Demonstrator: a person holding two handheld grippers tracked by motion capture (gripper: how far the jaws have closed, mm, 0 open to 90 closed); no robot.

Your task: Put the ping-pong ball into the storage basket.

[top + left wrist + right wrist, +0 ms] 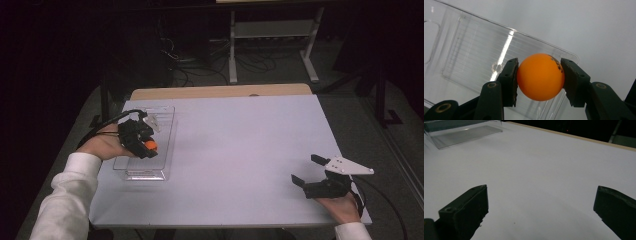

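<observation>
An orange ball (540, 76) with dark print on it sits between the pads of my left gripper (539, 77), which is shut on it. The gripper holds it over a clear plastic tray (474, 50). From above, the ball (151, 145) shows as a small orange spot at the left gripper (146, 148), above the tray (165, 131) at the table's left side. My right gripper (306, 170) rests at the table's front right, jaws wide apart with nothing between them. Its own view shows the right gripper (540, 212) over bare white table.
The white table top (240, 150) stretches between the two hands. The clear tray (461, 132) appears far off in the right gripper view. Behind the table stand a metal frame (272, 30) and cables on a dark floor.
</observation>
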